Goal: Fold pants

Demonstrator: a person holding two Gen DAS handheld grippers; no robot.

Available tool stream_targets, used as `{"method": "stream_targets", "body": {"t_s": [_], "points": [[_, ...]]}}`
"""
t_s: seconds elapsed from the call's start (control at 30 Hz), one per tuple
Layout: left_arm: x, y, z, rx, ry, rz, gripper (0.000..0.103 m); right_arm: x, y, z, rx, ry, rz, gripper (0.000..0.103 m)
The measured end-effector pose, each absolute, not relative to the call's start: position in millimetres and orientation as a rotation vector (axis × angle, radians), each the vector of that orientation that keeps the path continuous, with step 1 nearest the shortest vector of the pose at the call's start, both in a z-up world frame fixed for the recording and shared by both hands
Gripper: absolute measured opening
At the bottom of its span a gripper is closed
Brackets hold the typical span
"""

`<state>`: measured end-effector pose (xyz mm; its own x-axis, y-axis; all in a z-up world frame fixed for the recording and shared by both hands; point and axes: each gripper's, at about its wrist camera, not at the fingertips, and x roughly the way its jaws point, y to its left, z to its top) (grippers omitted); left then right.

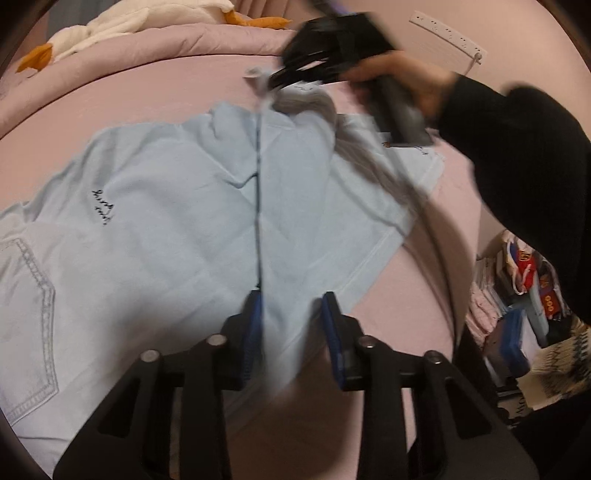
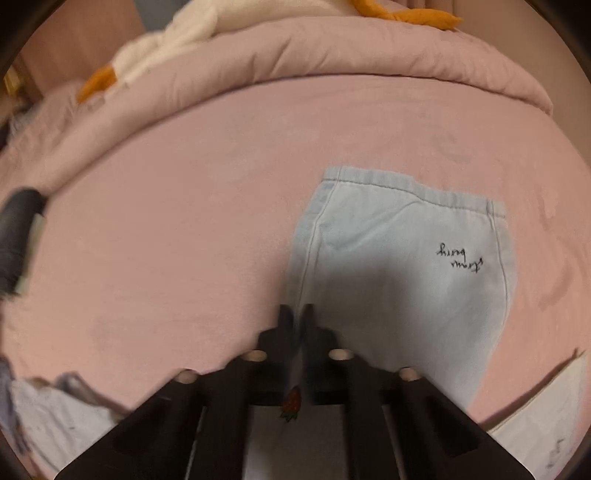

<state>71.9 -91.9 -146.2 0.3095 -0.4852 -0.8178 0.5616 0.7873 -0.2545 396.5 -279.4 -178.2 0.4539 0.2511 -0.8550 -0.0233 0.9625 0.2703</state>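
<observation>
Right wrist — claw pinches pants.

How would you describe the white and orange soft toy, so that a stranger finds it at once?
Look at the pink bed, then at the rolled pink quilt along its far edge. The plush toy lies on that quilt: the only white thing with orange parts.

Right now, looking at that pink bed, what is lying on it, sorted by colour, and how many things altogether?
Light blue: 1, the pale denim pants with black script embroidery.
White and orange: 1, the plush toy up on the pink quilt.
Pink: 1, that quilt.
Total: 3.
</observation>
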Motion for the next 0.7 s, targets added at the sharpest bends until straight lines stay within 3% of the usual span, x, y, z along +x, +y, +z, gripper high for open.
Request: {"method": "stream_targets", "body": {"t_s": [0.1,0.3,0.57,0.63,0.7], "points": [[72.1,-81.2,-146.9,0.058,1.050,-0.667,0.012,355.5,-323.5,-146.1,0.375,0.952,0.201,0.004],[68.0,-79.8,-149.3,0.088,1.035,-0.645,0.013,236.4,-417.9,-116.8,0.560,0.740,0.112,0.004],[68.5,-95.9,-147.5,0.178,1.052,-0.613,0.014,175.8,-471.3,-212.2,0.853,0.827,-0.008,0.006],[67.6,-97.6,-148.3,0.192,1.053,-0.600,0.014,170.9,-484.2,-229.0,1.010,0.765,0.018,0.007],[69.4,-97.9,-149.1,0.196,1.057,-0.591,0.014,168.4,-488.5,-230.5,1.076,0.715,0.018,0.016]]}}
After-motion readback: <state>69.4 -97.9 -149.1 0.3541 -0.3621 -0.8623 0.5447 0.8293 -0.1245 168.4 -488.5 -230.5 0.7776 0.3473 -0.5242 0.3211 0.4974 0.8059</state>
